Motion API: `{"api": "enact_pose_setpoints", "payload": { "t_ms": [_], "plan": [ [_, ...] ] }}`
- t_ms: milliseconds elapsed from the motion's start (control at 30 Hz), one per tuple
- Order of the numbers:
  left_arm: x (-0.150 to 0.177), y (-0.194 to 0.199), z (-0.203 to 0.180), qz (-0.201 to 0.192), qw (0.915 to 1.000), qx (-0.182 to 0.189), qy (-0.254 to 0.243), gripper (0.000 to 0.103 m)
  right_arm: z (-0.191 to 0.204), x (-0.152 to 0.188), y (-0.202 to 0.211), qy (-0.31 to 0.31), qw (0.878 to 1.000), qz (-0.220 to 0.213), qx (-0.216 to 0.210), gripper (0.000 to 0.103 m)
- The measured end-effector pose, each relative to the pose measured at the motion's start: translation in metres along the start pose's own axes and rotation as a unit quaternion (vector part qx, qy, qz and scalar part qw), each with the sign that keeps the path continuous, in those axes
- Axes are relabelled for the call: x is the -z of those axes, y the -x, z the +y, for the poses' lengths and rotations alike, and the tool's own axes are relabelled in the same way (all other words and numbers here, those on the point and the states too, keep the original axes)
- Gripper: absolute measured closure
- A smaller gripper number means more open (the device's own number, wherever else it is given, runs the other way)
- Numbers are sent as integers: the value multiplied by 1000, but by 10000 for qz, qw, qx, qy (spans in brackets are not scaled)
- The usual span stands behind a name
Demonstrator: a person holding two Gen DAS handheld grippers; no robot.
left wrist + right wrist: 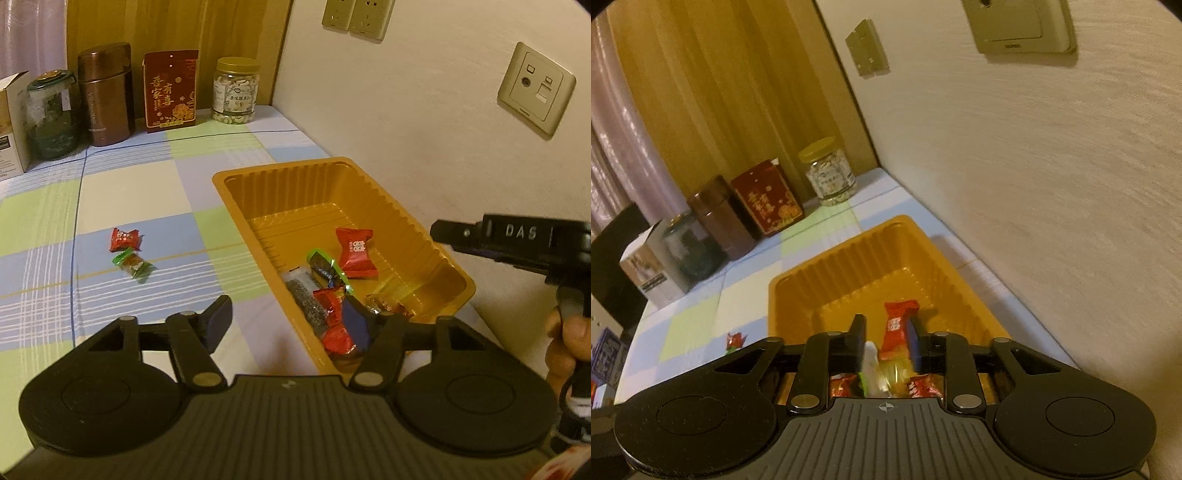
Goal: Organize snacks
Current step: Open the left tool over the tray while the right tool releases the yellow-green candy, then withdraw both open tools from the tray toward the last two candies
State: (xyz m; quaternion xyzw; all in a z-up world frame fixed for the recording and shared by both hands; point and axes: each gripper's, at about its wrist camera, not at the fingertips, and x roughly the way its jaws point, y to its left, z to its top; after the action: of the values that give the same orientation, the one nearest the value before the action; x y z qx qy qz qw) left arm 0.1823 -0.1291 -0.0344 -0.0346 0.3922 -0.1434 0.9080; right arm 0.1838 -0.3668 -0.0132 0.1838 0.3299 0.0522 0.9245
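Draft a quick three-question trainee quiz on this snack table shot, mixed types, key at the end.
1. True or false: the orange ribbed plastic tray is empty.
2. How many wrapped sweets lie on the checked tablecloth outside the tray?
3. The clear yellow-lidded jar of pale nuts stands: A) beside the dark red printed box; B) inside the tray; C) touching the tray.
Key: 1 false, it holds several wrapped snacks. 2 two: a red-wrapped sweet and a green-wrapped sweet. 3 A.
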Motion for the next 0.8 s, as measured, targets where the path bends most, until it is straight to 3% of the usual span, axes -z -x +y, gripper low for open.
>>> {"api": "enact_pose_setpoints", "payload": {
  "t_ms": [33, 67, 367, 800],
  "plan": [
    [1, 2, 1, -16, 10000, -9, 18, 38, -1, 0, 1, -37, 10000, -25, 7, 58],
    [2, 4, 2, -26, 10000, -8, 50, 37, -3, 1, 4, -78, 10000, -44, 8, 54],
    [17, 29, 6, -86, 9996, -1, 280, 34, -7, 27, 29, -323, 9992, 149, 180, 52],
    [41, 95, 7, -273, 9992, -96, 288, 23, 34, 65, 89, -2, 9997, 168, 169, 41]
  ]
}}
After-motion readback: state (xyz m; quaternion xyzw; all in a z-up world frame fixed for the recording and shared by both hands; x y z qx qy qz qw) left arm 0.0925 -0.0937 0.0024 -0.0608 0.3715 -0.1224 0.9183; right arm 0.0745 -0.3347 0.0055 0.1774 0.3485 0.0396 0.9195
